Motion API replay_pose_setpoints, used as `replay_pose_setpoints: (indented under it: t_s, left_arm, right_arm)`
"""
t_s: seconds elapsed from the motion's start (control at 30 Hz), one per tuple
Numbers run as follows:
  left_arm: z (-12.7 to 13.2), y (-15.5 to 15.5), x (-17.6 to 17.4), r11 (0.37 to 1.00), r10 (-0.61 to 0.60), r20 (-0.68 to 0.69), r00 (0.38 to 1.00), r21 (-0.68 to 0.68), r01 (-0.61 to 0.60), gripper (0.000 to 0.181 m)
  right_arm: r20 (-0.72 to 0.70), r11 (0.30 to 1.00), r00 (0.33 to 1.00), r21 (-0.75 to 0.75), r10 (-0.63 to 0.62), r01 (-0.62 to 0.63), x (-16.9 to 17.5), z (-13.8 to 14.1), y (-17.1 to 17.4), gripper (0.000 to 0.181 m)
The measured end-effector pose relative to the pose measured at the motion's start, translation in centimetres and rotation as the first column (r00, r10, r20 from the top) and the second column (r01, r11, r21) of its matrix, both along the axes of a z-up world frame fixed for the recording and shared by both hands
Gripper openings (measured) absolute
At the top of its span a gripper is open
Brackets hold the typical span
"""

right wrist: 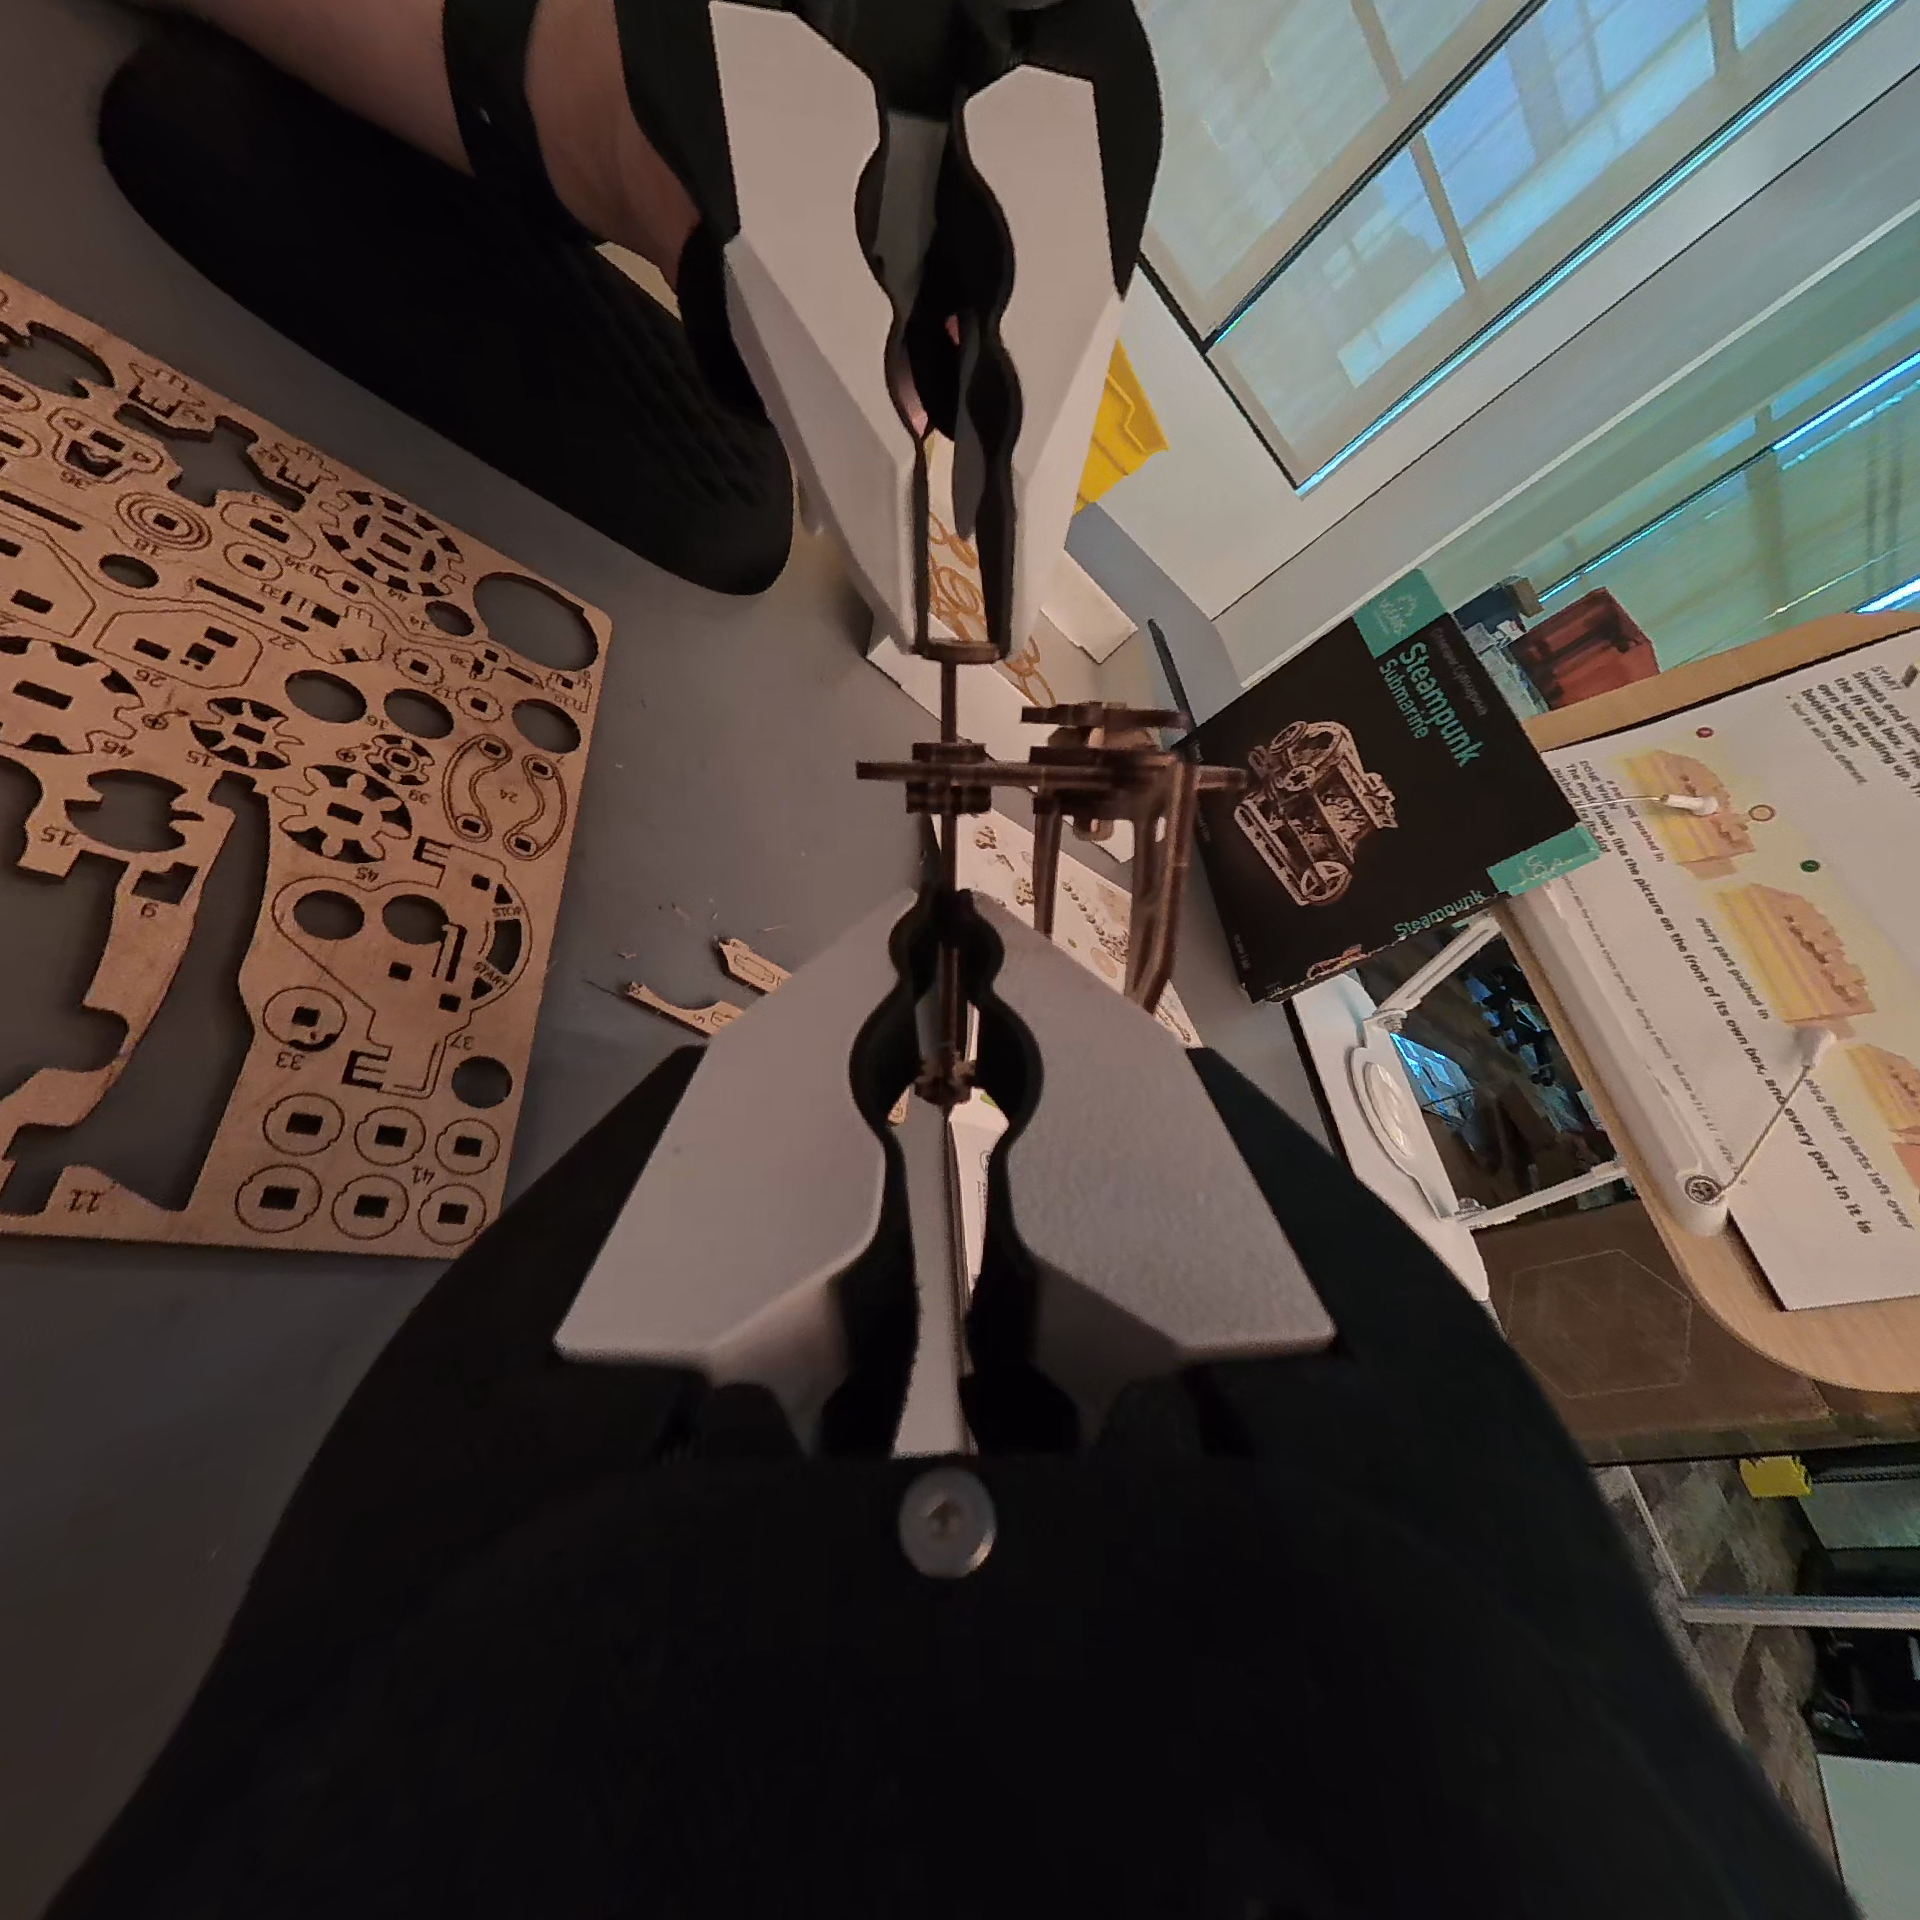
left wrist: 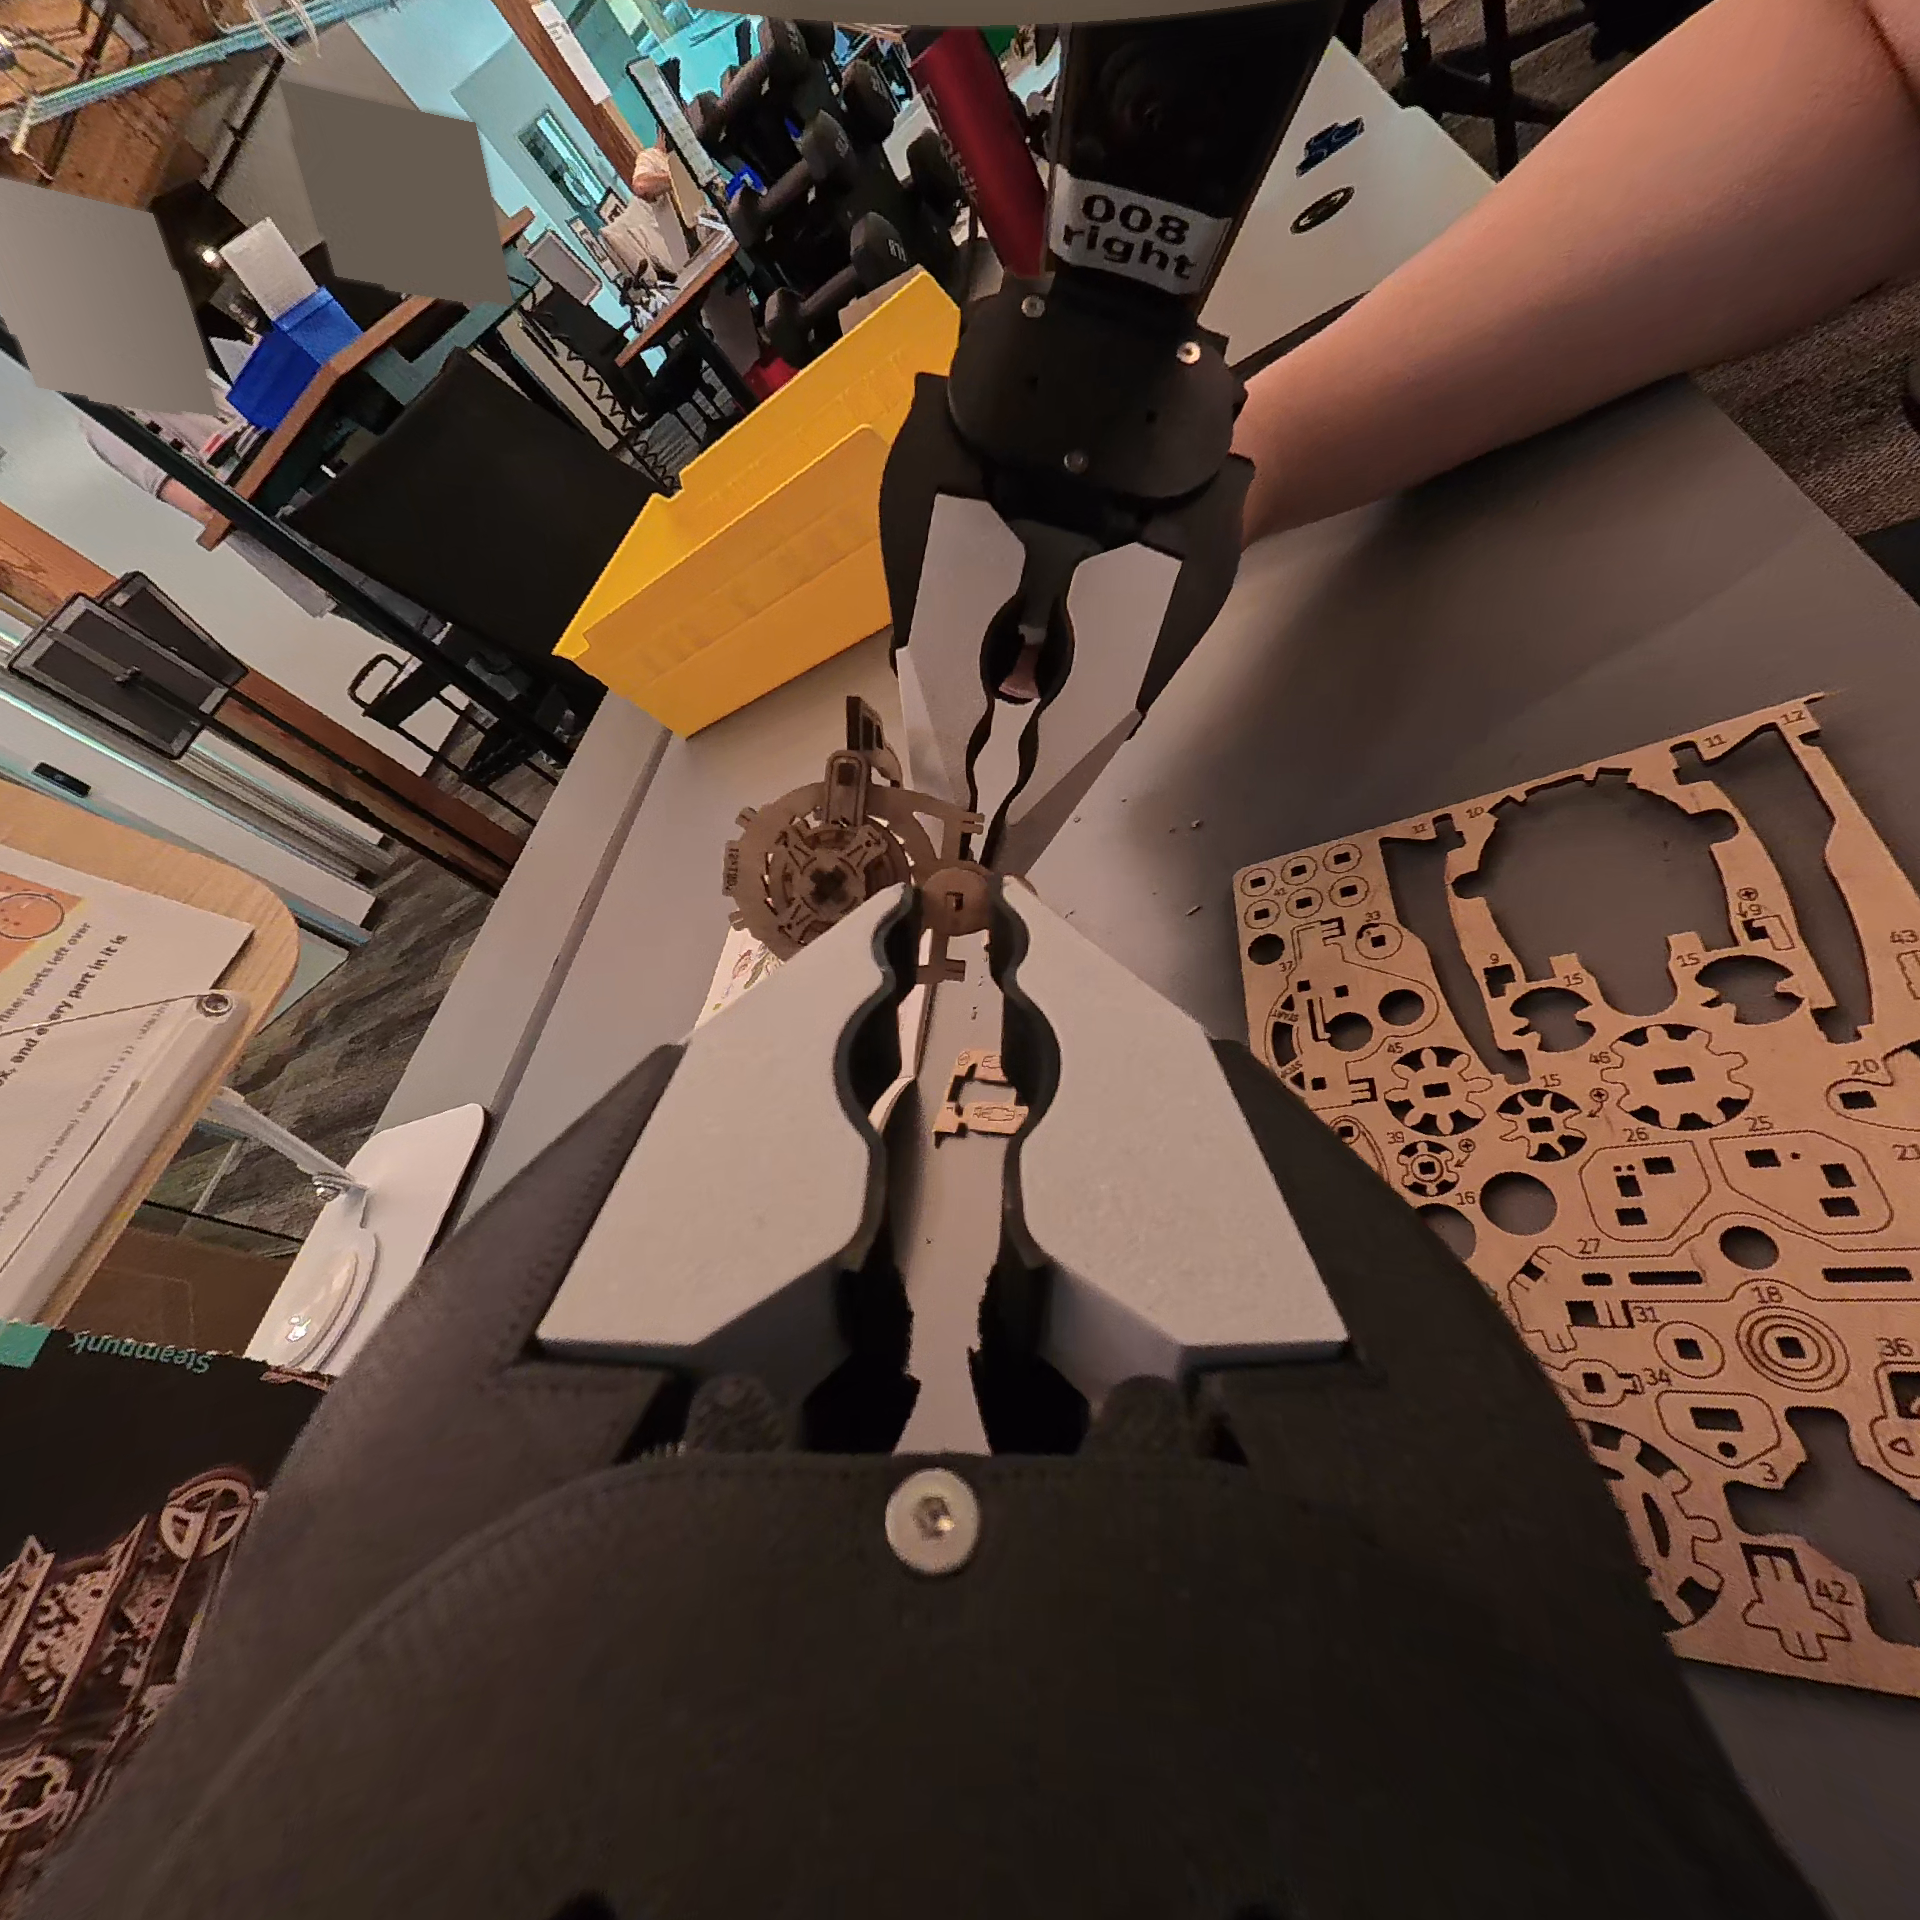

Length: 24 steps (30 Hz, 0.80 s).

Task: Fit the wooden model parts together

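Left wrist view: my left claw (left wrist: 951, 902) pinches a disc (left wrist: 954, 902); right claw (left wrist: 982, 857) opposite grips the axle (right wrist: 948, 727), running claw to claw.

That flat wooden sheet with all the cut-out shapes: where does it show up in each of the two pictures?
Left wrist view: the wooden sheet lies flat on the grey table at the right side, right of the left gripper.
Right wrist view: the wooden sheet lies at the left side, left of the right gripper.
Shared landmark: the small wooden model between the two grippers.
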<state>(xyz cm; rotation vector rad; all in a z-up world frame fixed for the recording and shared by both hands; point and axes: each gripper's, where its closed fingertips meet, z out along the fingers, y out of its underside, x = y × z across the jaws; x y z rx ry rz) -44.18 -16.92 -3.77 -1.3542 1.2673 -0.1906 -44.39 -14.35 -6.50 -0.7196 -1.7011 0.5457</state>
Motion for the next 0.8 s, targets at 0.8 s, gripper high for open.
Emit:
replay_pose_setpoints:
  t_s: [0.8]
  left_arm:
    - [1.5,-1.9,0.4,0.989,-0.127,0.121,0.984,-0.062,0.136,0.010]
  right_arm:
    - [-0.023,0.953,0.986,-0.256,0.162,-0.163,0.6,1.1,-2.4,0.000]
